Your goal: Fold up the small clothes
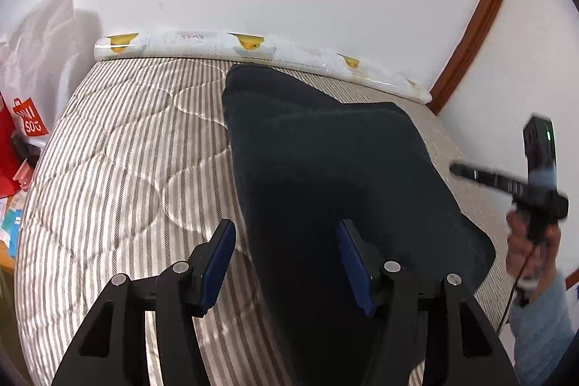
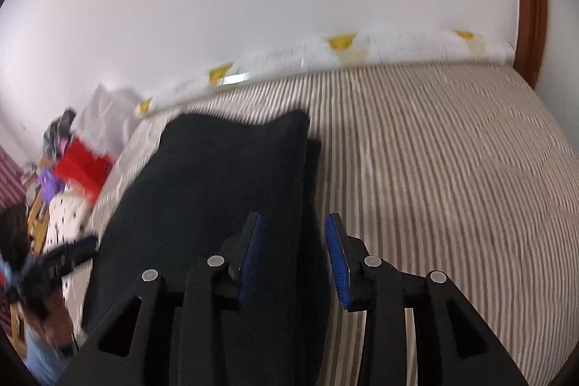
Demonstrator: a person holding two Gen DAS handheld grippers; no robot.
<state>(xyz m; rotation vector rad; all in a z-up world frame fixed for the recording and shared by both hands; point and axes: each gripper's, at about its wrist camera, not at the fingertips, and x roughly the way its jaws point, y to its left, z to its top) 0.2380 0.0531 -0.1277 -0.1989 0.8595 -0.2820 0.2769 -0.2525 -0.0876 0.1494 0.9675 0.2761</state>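
A dark navy garment (image 1: 325, 169) lies folded lengthwise on the striped mattress (image 1: 119, 169). My left gripper (image 1: 286, 263) is open above its near left edge, with the cloth running between the blue pads. My right gripper (image 2: 295, 259) is open over the garment's (image 2: 217, 198) right folded edge, and nothing is pinched. The right gripper also shows in the left wrist view (image 1: 506, 179), held in a hand at the far right. The right wrist view is blurred by motion.
A rolled duck-print sheet (image 1: 253, 49) lies along the wall at the mattress's far edge. A red bag (image 1: 21, 132), a white plastic bag and clutter stand left of the bed. A wooden door frame (image 1: 481, 20) is at the right.
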